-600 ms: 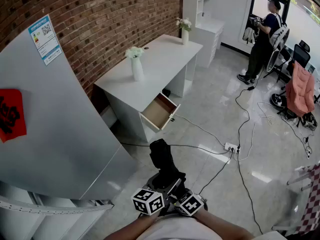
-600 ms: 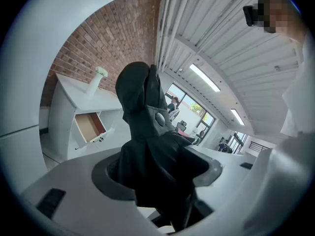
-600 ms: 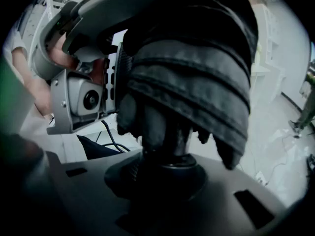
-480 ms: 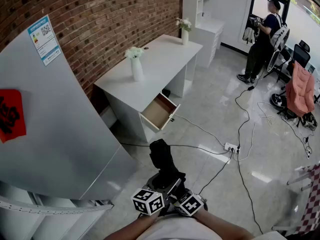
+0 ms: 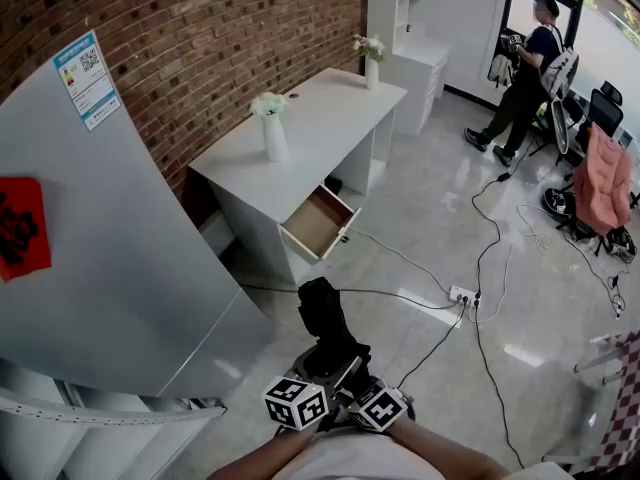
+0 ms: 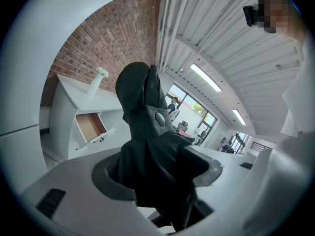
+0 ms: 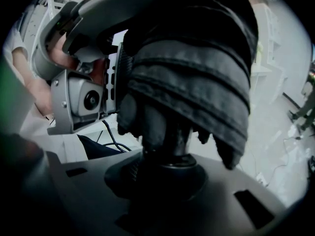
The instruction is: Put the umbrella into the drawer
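Together, left gripper [image 6: 162, 168] and right gripper [image 7: 165, 173] clamp the black umbrella [image 5: 322, 316], the drawer [image 5: 318, 224] open.

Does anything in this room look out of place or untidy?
Nothing is spilled or broken. Two things stand out: one drawer of the white desk hangs open, and cables with a power strip trail loose across the floor, a likely tripping hazard.

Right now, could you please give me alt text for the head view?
The left gripper and right gripper hold a folded black umbrella low in frame. Beyond stands a white desk with its drawer open, against a brick wall.
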`<state>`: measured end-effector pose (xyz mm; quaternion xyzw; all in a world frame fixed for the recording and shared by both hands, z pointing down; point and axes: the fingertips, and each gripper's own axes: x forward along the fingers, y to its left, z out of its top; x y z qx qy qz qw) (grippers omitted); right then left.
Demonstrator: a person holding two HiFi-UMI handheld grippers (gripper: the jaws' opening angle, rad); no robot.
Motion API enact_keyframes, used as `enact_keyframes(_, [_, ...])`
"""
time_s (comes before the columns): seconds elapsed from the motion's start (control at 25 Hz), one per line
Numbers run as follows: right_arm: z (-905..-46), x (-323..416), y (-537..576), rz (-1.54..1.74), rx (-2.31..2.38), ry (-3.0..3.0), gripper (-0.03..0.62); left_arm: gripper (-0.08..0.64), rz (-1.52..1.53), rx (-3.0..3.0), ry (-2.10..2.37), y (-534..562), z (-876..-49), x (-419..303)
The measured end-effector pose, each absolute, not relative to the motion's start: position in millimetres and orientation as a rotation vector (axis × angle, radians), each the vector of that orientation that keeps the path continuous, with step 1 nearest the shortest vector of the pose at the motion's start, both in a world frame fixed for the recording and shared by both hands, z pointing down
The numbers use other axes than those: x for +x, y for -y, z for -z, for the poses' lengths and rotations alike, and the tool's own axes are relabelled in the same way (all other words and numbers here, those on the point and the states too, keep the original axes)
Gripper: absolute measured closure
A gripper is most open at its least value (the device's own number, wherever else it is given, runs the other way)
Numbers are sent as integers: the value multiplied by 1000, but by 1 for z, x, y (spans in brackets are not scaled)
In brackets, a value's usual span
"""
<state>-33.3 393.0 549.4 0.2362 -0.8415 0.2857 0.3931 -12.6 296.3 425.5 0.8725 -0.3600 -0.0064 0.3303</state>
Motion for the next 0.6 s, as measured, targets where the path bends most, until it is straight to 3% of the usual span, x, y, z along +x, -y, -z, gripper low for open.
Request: enact_keyframes(0.6, [-565,8,-395,-713,617,2107,508,285,-4,2245,930,-300,-438,20])
